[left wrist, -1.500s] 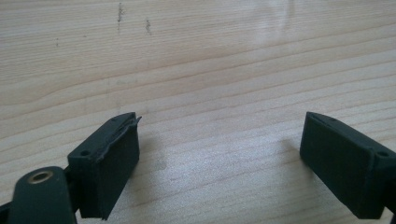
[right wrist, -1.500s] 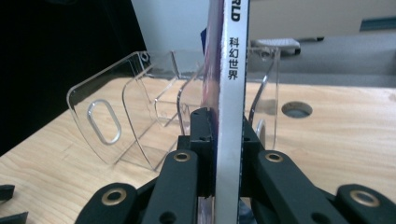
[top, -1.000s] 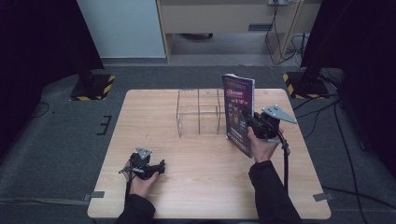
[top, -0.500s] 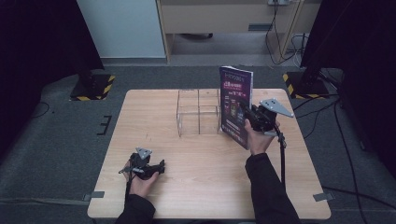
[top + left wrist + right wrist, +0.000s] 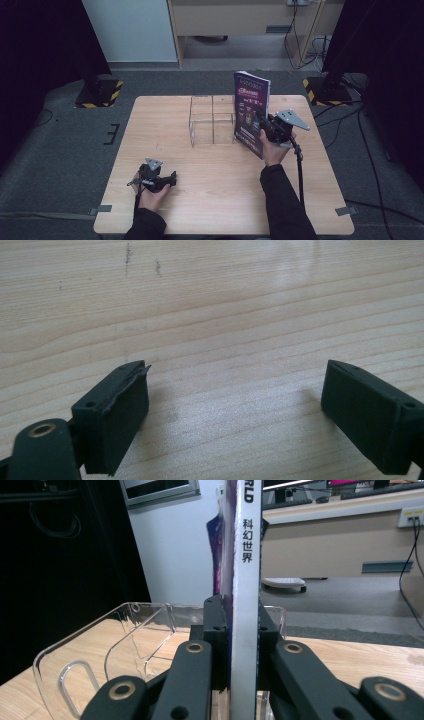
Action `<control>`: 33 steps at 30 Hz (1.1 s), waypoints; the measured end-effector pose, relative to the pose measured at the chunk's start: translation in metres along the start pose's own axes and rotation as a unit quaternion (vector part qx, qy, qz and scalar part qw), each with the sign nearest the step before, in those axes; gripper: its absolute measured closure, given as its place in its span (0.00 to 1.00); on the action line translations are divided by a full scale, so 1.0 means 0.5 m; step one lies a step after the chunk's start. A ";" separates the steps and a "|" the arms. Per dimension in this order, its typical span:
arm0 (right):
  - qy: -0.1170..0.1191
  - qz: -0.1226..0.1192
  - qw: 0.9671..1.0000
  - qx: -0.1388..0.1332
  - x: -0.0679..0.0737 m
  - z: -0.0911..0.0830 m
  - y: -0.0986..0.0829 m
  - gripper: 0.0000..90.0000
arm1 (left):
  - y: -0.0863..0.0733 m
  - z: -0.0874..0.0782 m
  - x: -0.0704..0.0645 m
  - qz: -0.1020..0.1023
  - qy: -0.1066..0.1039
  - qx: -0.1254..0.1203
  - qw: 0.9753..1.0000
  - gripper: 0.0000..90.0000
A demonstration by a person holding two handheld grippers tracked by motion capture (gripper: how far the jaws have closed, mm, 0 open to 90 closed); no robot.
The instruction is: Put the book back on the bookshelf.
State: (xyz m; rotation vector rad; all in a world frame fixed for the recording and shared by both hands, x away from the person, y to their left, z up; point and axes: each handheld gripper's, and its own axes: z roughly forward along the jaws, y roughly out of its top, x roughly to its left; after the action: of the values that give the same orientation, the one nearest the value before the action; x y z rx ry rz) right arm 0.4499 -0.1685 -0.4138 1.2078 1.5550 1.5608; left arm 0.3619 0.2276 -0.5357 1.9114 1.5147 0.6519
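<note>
One magazine (image 5: 251, 112), one clear rack (image 5: 212, 120), two grippers.

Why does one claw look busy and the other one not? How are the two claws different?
The right claw is shut on the magazine, pinching its spine, while the left claw is open with nothing between its jaws. The right claw is raised beside the clear plastic rack, holding the magazine upright; the left claw sits low over the bare wooden table, near the front. Both have black jaws, and each is held in a hand.

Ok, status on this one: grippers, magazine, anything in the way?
Right gripper shut on the magazine, held upright beside the clear rack. Left gripper open, empty, low over the table. Nothing blocking.
</note>
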 end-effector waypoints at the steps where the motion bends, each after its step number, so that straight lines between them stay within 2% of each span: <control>1: 0.000 -0.005 1.000 0.002 0.000 -0.002 0.000 0.92 | 0.000 0.000 0.000 0.000 0.000 0.000 1.000 0.12; 9: -0.004 -0.014 0.999 0.031 0.004 -0.028 -0.005 0.92 | 0.000 0.000 0.000 0.000 0.000 0.000 1.000 0.12; 12: -0.002 -0.006 0.999 0.046 0.001 -0.042 -0.012 0.92 | 0.000 0.000 0.000 0.000 0.000 0.000 1.000 0.12; 22: 0.012 0.002 0.996 0.090 -0.005 -0.098 -0.037 0.91 | 0.000 0.000 0.000 -0.001 0.000 0.000 1.000 0.12; 24: 0.015 -0.004 0.995 0.096 -0.006 -0.108 -0.044 0.91 | 0.000 0.000 0.000 0.000 0.000 0.001 1.000 0.12; 33: 0.035 -0.010 0.992 0.121 -0.001 -0.129 -0.054 0.90 | 0.000 0.000 0.000 0.000 0.001 0.001 1.000 0.12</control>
State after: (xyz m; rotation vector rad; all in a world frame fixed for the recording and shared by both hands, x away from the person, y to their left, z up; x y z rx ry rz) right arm 0.3872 -0.1924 -0.4331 1.2738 1.8382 1.4470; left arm 0.3618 0.2275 -0.5357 1.9122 1.5165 0.6525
